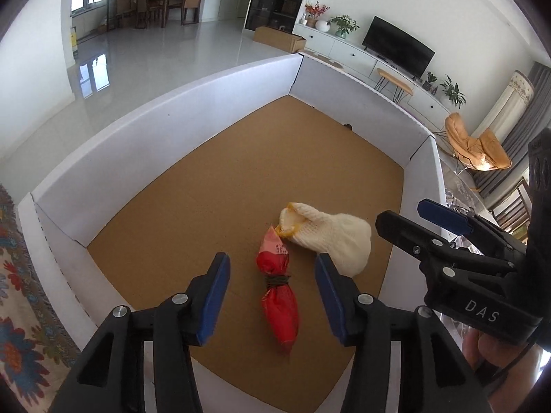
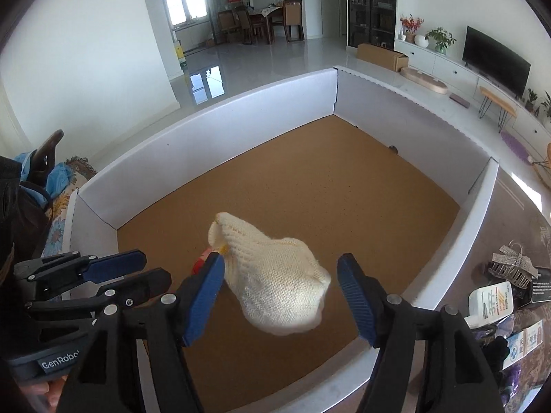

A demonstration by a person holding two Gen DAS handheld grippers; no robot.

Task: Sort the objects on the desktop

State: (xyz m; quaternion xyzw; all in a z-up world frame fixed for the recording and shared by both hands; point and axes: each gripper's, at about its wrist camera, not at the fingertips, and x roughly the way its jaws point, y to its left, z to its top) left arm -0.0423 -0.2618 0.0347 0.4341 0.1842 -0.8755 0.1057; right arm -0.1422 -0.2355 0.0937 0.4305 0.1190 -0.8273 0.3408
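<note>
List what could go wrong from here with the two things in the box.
1. The cream knit glove touches the red packet, so regrasping one could drag the other.
2. Both lie near the box's right wall; the open left gripper and right gripper work close together and might collide.

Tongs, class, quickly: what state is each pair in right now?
Left tongs: open, holding nothing; the red tied plastic packet lies between the pads, untouched.
Right tongs: open, holding nothing; the cream knitted sock lies between them.
</note>
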